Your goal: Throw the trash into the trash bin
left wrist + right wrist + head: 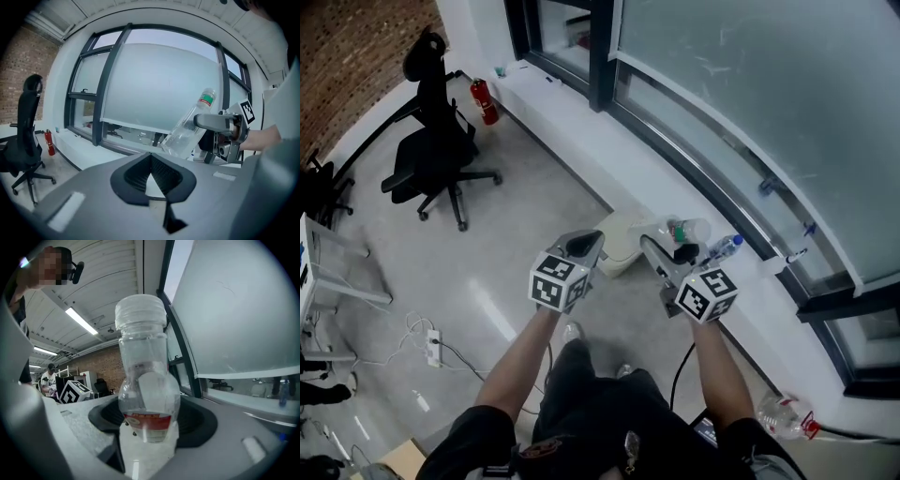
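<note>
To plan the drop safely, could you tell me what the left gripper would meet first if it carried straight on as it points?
Probably the white trash bin just ahead of the left gripper; depth is unclear.

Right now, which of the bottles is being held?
The clear bottle with the white cap, clamped in the right hand-held gripper. The blue-capped bottle and the bottle by the person's right arm just lie on the white ledge.

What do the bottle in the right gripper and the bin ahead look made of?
Bottle: thin clear plastic, glossy. The background shows through it, and it has a ribbed whitish cap and a red label. Bin: probably smooth, matte, cream plastic, but too small in the head view to be sure.
</note>
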`<state>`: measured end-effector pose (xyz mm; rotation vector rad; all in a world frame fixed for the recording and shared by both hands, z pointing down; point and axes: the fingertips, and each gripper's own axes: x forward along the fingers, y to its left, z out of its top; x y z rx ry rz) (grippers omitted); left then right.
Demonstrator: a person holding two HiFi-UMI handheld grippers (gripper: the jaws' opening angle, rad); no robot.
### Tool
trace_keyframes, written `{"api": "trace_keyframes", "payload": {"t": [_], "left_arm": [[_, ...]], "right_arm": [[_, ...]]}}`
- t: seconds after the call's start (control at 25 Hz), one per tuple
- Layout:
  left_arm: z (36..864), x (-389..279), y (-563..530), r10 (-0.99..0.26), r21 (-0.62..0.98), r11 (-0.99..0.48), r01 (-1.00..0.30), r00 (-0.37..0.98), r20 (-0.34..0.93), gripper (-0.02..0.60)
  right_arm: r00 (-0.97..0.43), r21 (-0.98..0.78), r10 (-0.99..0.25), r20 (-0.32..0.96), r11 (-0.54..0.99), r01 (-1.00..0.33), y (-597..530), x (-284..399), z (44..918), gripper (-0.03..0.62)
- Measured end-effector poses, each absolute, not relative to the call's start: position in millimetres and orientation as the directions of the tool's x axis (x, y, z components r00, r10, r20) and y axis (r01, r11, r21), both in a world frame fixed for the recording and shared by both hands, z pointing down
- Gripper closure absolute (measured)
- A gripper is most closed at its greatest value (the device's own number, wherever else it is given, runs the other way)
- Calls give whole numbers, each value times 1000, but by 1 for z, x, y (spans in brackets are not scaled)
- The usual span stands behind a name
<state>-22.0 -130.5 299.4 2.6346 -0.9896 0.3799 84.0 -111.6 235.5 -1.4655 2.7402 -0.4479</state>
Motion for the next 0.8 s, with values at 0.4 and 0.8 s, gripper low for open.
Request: {"api": "trace_keyframes", "payload": {"t": [0.4,0.8], "left_arm": [[395,-27,-194,-510,231,-730,-644,737,443,575],[555,-2,-214,-499,261,-648,-716,658,564,575]], "right_arm": [[-524,-244,-820,230,472,-847,-183,78,311,289],[-597,-212,-729,336,559,-802,-195,91,434,289]]}}
